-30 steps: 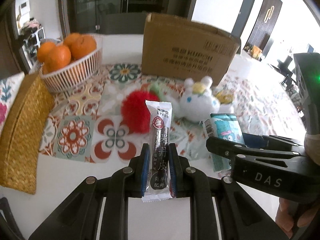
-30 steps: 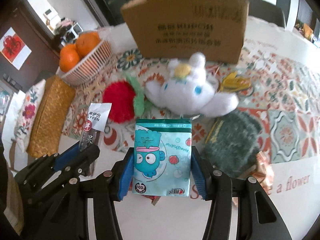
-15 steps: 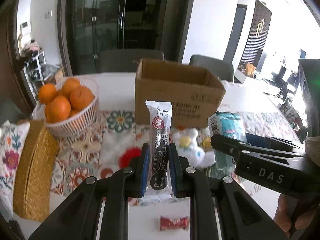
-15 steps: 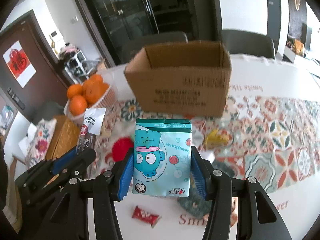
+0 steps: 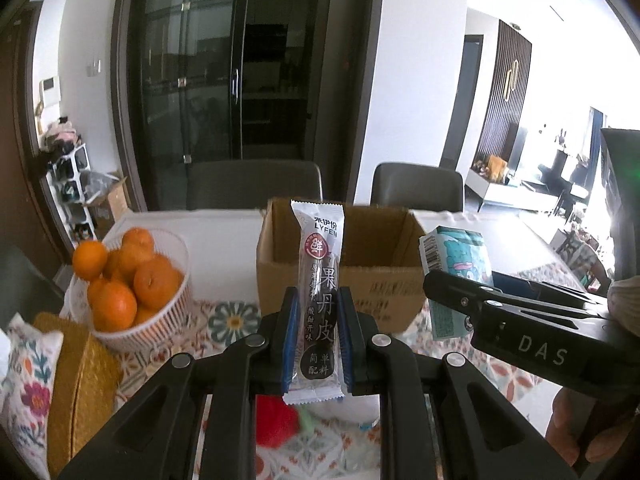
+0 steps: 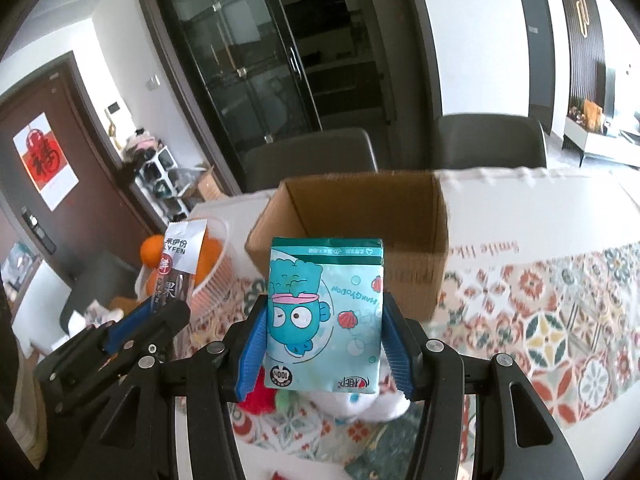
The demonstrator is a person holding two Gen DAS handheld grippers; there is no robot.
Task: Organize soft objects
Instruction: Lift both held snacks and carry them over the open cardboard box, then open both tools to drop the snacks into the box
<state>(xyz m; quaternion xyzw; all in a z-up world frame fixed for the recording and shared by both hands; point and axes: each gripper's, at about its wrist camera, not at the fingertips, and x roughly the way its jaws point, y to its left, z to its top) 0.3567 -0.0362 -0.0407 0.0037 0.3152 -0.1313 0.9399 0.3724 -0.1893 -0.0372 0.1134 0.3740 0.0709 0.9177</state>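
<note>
Compared with a second ago, both grippers are sitting higher: the open cardboard box (image 6: 352, 240) now shows its inside, and the red plush (image 5: 276, 424) and white plush (image 6: 360, 404) are dropping to the bottom edge. The left gripper (image 5: 316, 344) is pinching a slim LYFEN snack stick (image 5: 318, 300) upright between its blue pads. The right gripper (image 6: 324, 352) is clamping a teal Hangyodon tissue pack (image 6: 324, 316), in front of the box.
</note>
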